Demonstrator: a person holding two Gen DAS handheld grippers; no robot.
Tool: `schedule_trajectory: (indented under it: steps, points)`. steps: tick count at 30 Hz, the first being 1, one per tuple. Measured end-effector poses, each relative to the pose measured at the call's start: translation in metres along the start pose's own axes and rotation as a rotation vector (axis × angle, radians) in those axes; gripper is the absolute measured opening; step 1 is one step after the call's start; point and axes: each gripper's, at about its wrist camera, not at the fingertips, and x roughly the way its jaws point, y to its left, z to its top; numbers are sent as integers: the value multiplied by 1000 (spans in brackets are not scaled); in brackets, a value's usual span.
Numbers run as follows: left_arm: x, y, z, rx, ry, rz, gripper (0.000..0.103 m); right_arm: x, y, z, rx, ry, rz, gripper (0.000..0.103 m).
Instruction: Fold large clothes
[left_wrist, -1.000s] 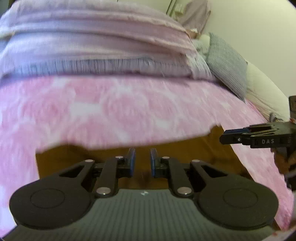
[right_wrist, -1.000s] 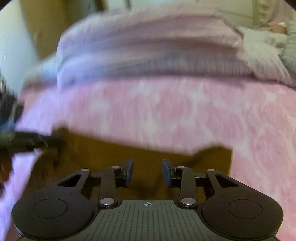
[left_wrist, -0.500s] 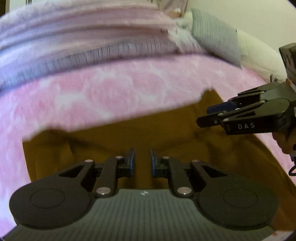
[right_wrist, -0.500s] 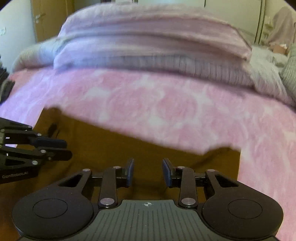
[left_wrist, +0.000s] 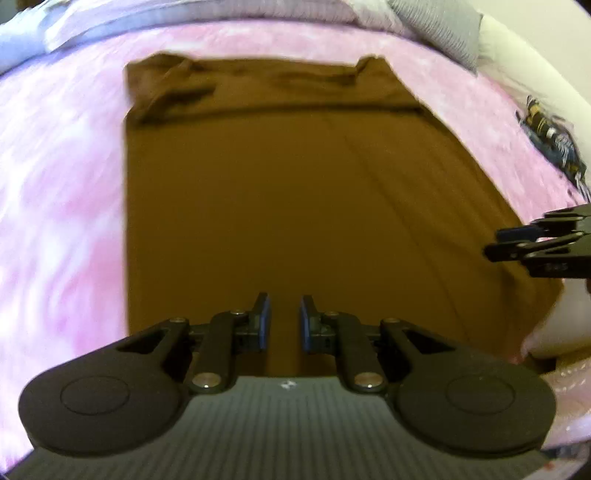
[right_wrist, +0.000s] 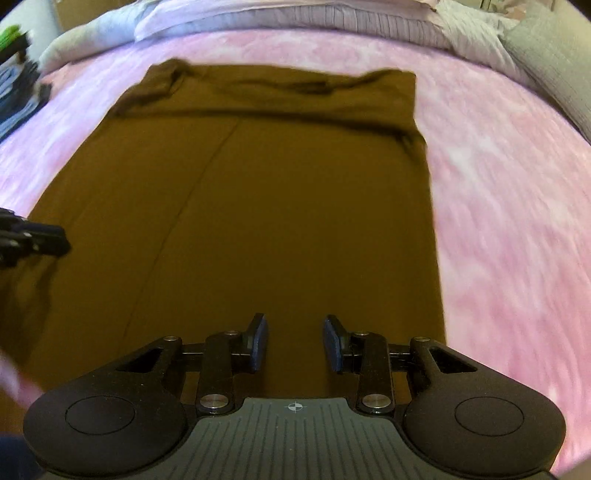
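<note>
A brown garment (left_wrist: 295, 184) (right_wrist: 258, 203) lies flat on the pink blanket (left_wrist: 62, 203) (right_wrist: 517, 221), with its far end folded over into a band (left_wrist: 277, 88) (right_wrist: 277, 96). My left gripper (left_wrist: 283, 301) hovers over the garment's near part, its jaws a narrow gap apart with nothing between them. My right gripper (right_wrist: 295, 319) hovers over the near right part, open wider and empty. Each gripper shows at the edge of the other's view: the right gripper (left_wrist: 495, 243) and the left gripper (right_wrist: 62, 240).
Folded lilac bedding (right_wrist: 295, 14) and a grey pillow (left_wrist: 436, 26) (right_wrist: 546, 55) line the far side of the bed. A dark patterned item (left_wrist: 550, 144) lies on the blanket at the right. A pile of clothes (right_wrist: 14, 99) sits at the far left.
Both grippers have pulled back from the garment's far end toward its near end and now point more steeply down. The whole garment has come into view. Neither gripper's gap has changed.
</note>
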Motion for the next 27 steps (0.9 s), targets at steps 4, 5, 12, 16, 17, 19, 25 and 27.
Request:
schedule_trajectory:
  steps: [4, 5, 12, 16, 17, 19, 25, 27]
  points:
    - [-31, -3, -36, -55, 77, 48, 12, -20, -7, -36, -12, 67, 39, 31]
    - [-38, -3, -43, -71, 87, 57, 12, -23, -9, -40, -17, 90, 48, 31]
    - [-89, 29, -43, -226, -23, 139, 29, -54, -49, -36, 82, 32, 144, 37]
    - [-78, 67, -42, -365, -3, 63, 37, -43, -93, -24, 250, -6, 204, 48]
    - [-75, 74, -45, -395, 3, 34, 37, -37, -103, -22, 286, -8, 218, 48]
    - [-65, 90, -51, -478, 12, -48, 37, -25, -120, -23, 351, 7, 238, 48]
    - [-46, 108, -62, -622, -10, -163, 38, -13, -150, -38, 464, 15, 349, 48]
    - [-46, 105, -67, -594, 6, -204, 37, -13, -150, -42, 486, 33, 409, 48]
